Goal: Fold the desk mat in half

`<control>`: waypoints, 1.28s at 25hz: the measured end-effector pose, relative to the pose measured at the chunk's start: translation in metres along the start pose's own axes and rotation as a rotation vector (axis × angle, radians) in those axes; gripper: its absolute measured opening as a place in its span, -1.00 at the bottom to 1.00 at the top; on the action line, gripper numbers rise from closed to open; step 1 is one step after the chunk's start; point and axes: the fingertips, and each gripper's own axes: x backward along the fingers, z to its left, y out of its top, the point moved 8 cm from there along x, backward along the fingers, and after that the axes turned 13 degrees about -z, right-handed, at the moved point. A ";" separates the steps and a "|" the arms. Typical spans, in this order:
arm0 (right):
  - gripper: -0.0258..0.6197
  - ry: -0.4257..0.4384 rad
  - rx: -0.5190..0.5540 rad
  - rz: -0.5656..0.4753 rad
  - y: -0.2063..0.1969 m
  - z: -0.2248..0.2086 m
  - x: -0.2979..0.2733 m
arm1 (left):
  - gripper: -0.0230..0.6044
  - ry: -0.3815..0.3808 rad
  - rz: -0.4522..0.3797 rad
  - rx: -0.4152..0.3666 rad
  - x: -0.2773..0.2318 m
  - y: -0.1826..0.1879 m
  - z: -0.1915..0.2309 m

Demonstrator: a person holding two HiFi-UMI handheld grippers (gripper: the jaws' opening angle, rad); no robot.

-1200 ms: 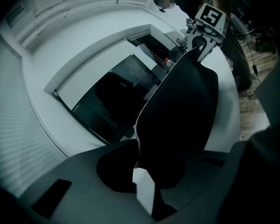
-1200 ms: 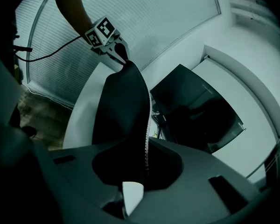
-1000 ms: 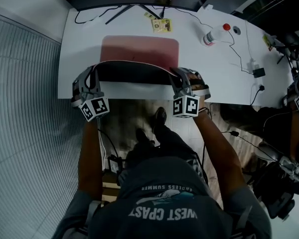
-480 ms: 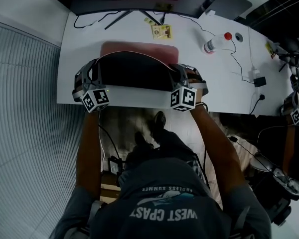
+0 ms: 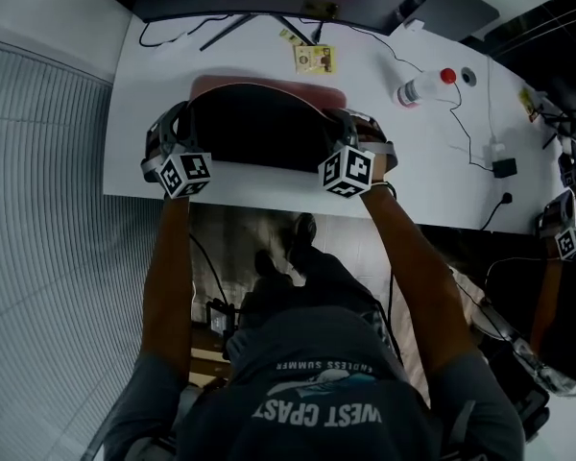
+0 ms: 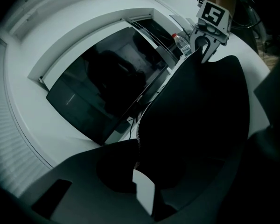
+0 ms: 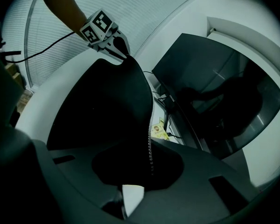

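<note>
The left gripper (image 5: 186, 113) and the right gripper (image 5: 342, 121) each pinched a near corner of the desk mat (image 5: 259, 128) tight. Its black underside arched over its pink half, toward 12 o'clock, on the white desk (image 5: 442, 176). A red-capped bottle (image 5: 420, 87) sat at 2 o'clock from the mat, and what was in it could not be seen.

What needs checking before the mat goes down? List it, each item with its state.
1. Left gripper shut on the mat corner: ok.
2. Right gripper shut on the other corner: ok.
3. Lifted edge over the far edge: not ok, a pink strip shows beyond it.
4. Bottle and yellow packet clear of the mat: ok.
5. Fold line straight: cannot tell, hidden under the mat.
</note>
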 end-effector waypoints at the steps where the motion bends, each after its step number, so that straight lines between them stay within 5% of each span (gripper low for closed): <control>1: -0.72 0.007 -0.003 0.004 -0.001 -0.001 -0.003 | -0.82 -0.003 0.006 0.005 -0.004 -0.002 -0.001; 20: -0.66 0.118 -0.037 0.060 -0.029 0.002 -0.038 | -0.82 -0.072 0.087 0.025 -0.043 -0.021 -0.024; 32: -0.62 0.125 -0.054 0.086 -0.047 -0.002 -0.051 | -0.81 -0.101 0.070 0.024 -0.051 -0.028 -0.033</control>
